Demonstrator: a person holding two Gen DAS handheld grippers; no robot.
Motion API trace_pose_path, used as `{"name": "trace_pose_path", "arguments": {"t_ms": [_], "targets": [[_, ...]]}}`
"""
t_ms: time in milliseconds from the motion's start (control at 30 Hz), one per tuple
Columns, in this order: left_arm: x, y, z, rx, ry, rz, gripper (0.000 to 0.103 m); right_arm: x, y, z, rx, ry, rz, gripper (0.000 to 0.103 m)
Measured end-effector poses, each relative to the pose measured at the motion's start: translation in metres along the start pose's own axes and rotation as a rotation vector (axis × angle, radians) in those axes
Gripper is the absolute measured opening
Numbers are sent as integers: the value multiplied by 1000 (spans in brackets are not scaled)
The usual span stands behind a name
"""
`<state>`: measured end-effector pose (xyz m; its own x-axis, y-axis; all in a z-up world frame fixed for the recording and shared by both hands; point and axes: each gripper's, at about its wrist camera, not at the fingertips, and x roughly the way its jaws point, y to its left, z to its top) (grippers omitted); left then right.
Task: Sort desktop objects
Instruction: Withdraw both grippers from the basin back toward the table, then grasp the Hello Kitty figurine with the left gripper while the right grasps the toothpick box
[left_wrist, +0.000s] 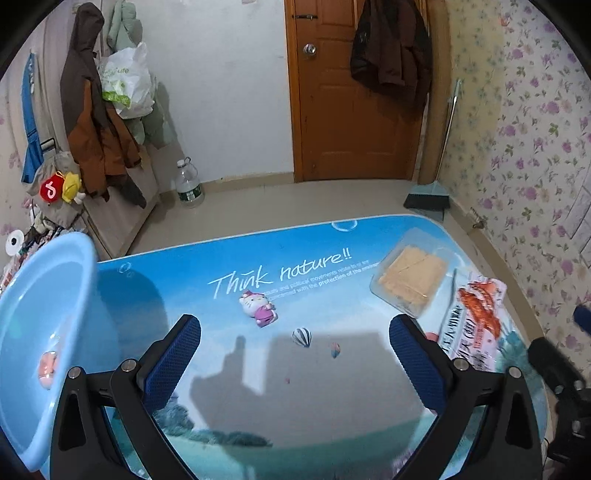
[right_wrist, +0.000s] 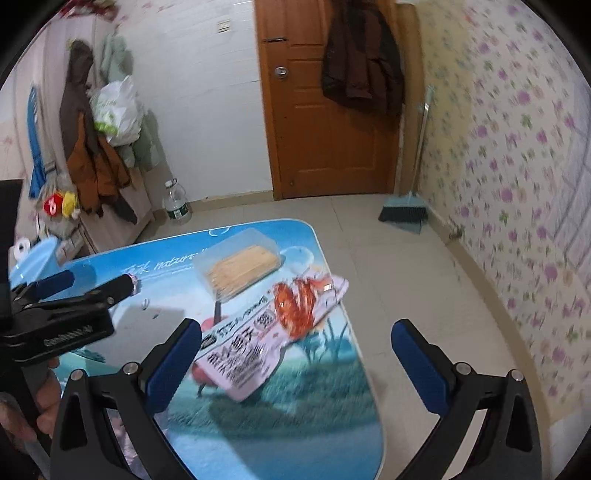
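Both sets of tongs hang spread wide and empty above the blue picture-printed tabletop (left_wrist: 332, 406): the left tongs (left_wrist: 295, 365) over its bare middle, the right tongs (right_wrist: 295, 369) near its right edge. A small pink-and-white cat figurine (left_wrist: 258, 308) lies on the tabletop just under the white lettering, and a light-blue plastic basin (left_wrist: 40, 332) sits at the left side. A clear plastic box of tan crackers (left_wrist: 412, 275) stands at the far right corner, with a pink snack packet printed with a red lobster (right_wrist: 273, 332) just beside it, nearer the right tongs.
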<state>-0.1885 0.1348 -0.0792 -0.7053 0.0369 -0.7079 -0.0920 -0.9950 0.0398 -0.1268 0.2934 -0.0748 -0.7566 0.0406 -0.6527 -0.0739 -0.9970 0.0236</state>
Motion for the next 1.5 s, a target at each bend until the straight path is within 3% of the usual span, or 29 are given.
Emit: {"name": "trace_pose_path", "arguments": {"t_ms": [300,467,633,1400,1500], "targets": [[40,10,12,-62,50,1,102,44,6,27,-82,31,15,103],[57,18,15,-79,80,9,90,75,18,35,-123,62,40,103],[74,29,15,-107,120,10,87,96,28,40,-129,72,57,103],[96,35,14,-106,172,26,86,152,54,47,-236,141,141,103],[95,38,14,-107,166,26,79,160,56,48,-259,156,138,103]]}}
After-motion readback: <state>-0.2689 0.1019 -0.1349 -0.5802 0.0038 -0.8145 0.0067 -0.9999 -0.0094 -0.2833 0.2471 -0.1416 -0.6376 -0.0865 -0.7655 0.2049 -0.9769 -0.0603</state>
